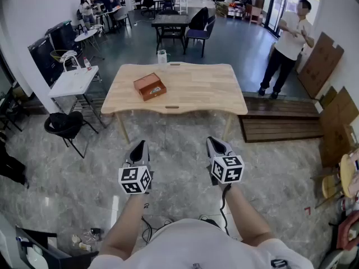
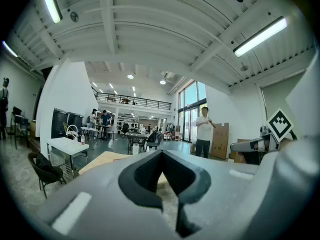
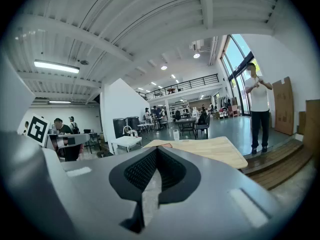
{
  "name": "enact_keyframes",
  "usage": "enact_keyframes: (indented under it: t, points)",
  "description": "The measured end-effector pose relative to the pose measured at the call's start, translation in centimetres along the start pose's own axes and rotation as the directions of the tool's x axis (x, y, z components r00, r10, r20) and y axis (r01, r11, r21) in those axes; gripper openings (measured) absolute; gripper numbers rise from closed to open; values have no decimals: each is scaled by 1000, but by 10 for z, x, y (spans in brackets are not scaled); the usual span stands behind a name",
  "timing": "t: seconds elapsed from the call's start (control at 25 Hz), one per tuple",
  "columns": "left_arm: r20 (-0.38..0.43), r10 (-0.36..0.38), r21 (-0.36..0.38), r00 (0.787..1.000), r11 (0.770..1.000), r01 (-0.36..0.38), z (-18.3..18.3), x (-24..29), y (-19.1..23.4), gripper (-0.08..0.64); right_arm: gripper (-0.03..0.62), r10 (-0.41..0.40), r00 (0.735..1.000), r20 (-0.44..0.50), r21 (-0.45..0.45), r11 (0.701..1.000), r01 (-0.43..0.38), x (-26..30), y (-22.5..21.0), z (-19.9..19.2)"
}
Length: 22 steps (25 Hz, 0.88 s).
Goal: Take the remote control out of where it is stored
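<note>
Left gripper [image 1: 139, 145]: jaws together, empty, short of the wooden table [image 1: 196, 88].
Right gripper [image 1: 213, 143]: jaws together, empty, short of the table.
Brown box [image 1: 150, 86]: on the table's left half.
Remote control: not visible.
Surroundings: black chair [image 1: 66, 125] left of the table; person [image 1: 289, 43] standing beyond its right end.

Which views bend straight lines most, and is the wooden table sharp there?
Left gripper view and right gripper view: strong fisheye, curved ceiling beams, black corners, wooden table fairly sharp. Head view: milder bending, table and brown box clear.
</note>
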<state>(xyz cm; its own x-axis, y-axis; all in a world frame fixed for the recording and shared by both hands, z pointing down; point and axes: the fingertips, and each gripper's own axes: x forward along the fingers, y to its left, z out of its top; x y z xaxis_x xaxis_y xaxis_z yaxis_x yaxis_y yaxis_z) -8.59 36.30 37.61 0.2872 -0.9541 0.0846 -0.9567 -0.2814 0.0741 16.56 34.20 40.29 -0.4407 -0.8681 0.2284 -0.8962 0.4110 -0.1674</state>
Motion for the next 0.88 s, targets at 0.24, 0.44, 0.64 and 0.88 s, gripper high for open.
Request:
enact_keyframes:
  t: [0.24,0.44,0.64,0.88]
  points:
    - [-9,3,-3,1000,1000,-3,-5,0,1,1,25,3,1000,-7,3,1000,-3,0,1,-5]
    - [-15,1,-6,1000,1000,-1,-8,2,2,0,25,5,1000,-10,0,1000,-5,2,2,-6]
    - [-18,-5,-8,1000,1000,5,-11,6,5,0,25,19,1000,1,9,1000,-19,6,5,-5]
    - [-17,-13,-9,1000,1000,13,-10,10,7,0,26,17,1000,1,3,1000,-17,9,8,-4]
